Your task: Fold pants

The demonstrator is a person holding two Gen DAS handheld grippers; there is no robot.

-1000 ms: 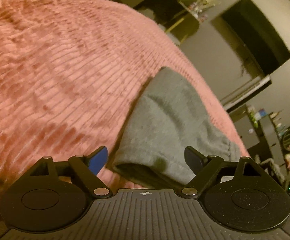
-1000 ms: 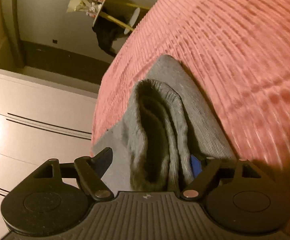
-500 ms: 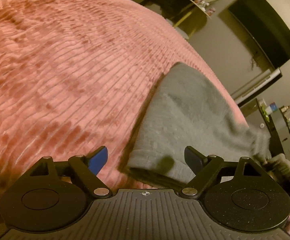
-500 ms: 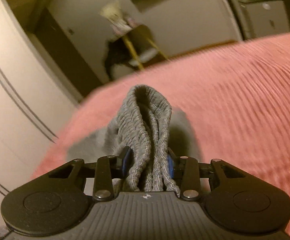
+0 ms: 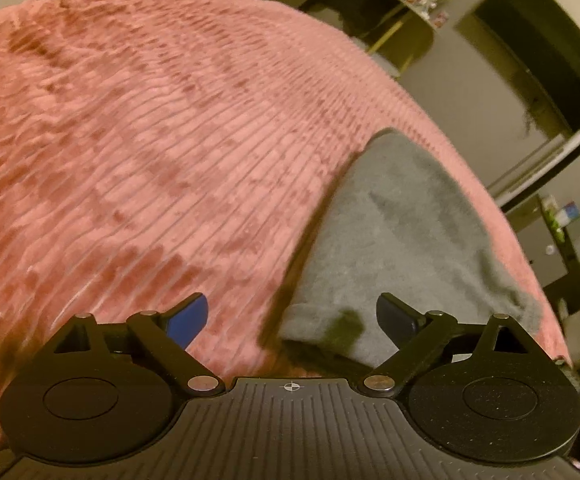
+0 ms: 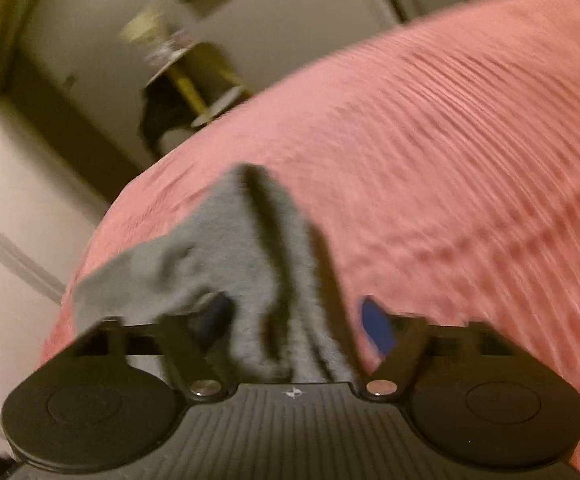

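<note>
Half a second ago my right claw (image 6: 293, 320) was pinching the bunched grey fold of the pants (image 6: 246, 264); now its jaws are opening, with the blue pads standing off the cloth on either side, and the fold lies loose between them, slumped low toward the bedspread (image 6: 469, 168). That view is smeared with motion, so I cannot make out how the layers lie. My left claw (image 5: 291, 318) is spread wide and its jaws are opening a little further; nothing is pinched there. Its blue left pad sits over bare bedspread (image 5: 150, 152), its dark right pad over the near part of the pants (image 5: 405, 232), and the cloth's near corner lies between the two without either pad pressing it. From the left view the pants lie as a flat grey folded slab on the right side of the pink ribbed bedspread, near the bed's edge, their left edge casting a dark shadow on the cover. Past the bed stands a small yellow-legged table (image 5: 405, 20) with dark cloth heaped on it, and further right a dark doorway (image 5: 537, 44).
</note>
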